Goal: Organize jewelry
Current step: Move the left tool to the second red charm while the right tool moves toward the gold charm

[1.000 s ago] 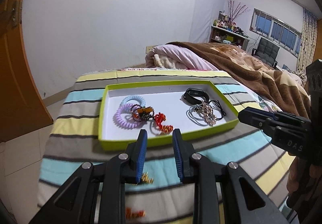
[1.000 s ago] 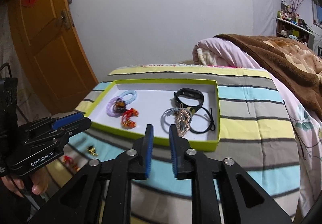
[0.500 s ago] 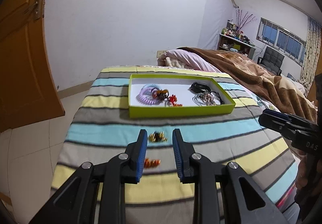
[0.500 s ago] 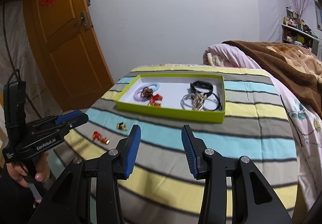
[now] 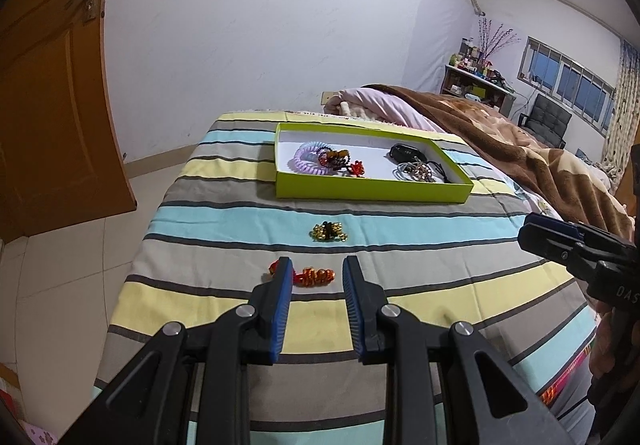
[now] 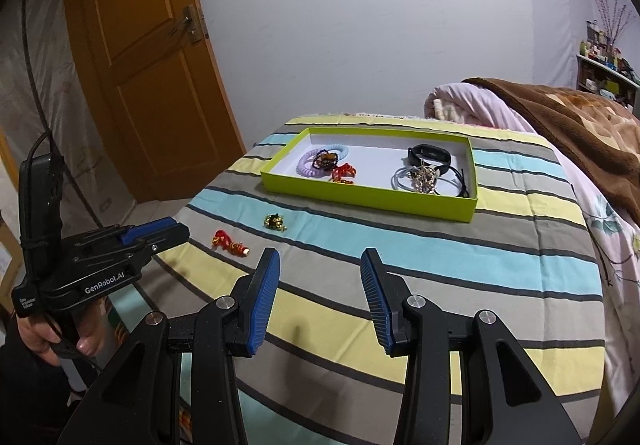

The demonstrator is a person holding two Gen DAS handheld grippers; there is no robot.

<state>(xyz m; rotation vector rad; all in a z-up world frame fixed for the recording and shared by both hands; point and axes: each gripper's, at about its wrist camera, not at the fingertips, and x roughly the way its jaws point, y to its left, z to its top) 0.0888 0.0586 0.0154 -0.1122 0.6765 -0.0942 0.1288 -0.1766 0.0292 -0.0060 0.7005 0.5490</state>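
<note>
My left gripper (image 5: 314,277), parted and empty, hides part of red ornament (image 5: 314,277); right gripper (image 6: 320,269) wide, empty. Casing reads "GenRobot.AI".

White walls (image 5: 240,45) enclose the room; an orange wooden door (image 6: 152,93) stands left, pale floor tiles (image 5: 72,245) below, a window row (image 5: 568,81) and cluttered shelf (image 5: 476,81) far right, beside a dark chair (image 5: 550,121)

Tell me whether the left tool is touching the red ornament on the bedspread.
Cannot tell. In the left wrist view the left tool frames the red ornament, one finger overlapping its end; the right wrist view shows the ornament on the blanket, no gap or contact plain.
</note>
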